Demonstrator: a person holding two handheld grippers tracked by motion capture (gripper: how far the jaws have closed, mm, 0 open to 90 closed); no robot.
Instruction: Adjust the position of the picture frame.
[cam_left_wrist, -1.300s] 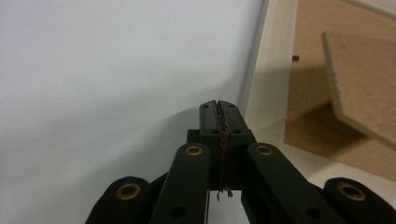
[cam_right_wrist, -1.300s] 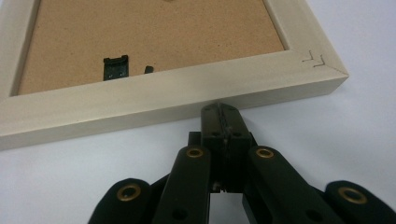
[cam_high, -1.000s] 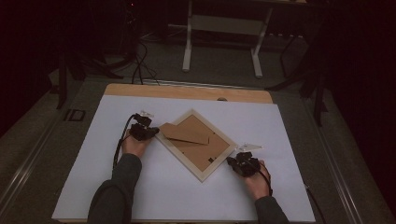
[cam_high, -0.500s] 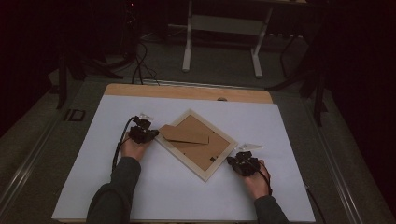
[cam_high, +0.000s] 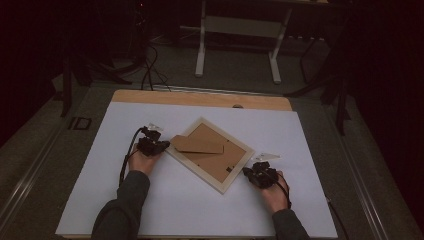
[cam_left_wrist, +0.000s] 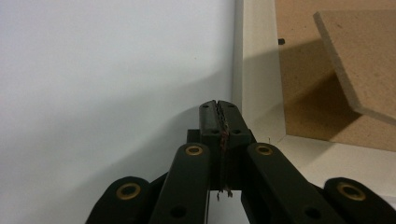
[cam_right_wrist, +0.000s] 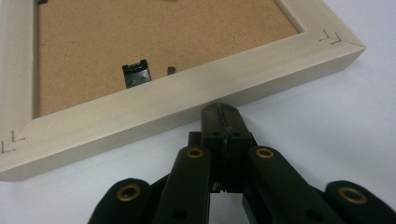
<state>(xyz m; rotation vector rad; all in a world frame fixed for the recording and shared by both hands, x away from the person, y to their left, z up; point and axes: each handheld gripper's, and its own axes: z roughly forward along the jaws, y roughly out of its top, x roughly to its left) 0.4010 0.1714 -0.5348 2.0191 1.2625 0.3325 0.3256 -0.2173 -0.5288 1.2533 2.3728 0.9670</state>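
Pale wood frames the picture frame (cam_high: 210, 154), which lies back-side up and turned like a diamond on the white sheet (cam_high: 310, 145) covering the table; its brown stand flap (cam_high: 197, 145) points toward the left gripper. From the high view, the left gripper (cam_high: 161, 146) sits at the frame's left corner and the right gripper (cam_high: 248, 171) at its lower right edge, each in a hand; whether the tips actually touch the wood is hard to tell in this dim picture.

Seen from the left gripper view, the left gripper (cam_left_wrist: 218, 105) has its jaws pressed together with nothing between them, the tips just beside the frame's outer edge (cam_left_wrist: 254, 70) near a corner. The stand flap (cam_left_wrist: 364, 60) is raised at a tilt above the brown backing board (cam_left_wrist: 303, 93).

Seen from the right gripper view, the right gripper (cam_right_wrist: 220, 109) likewise has its jaws pressed together on nothing, tips right against the frame's side rail (cam_right_wrist: 187, 100). A small black hanger clip (cam_right_wrist: 137, 73) sits on the backing just beyond that rail.
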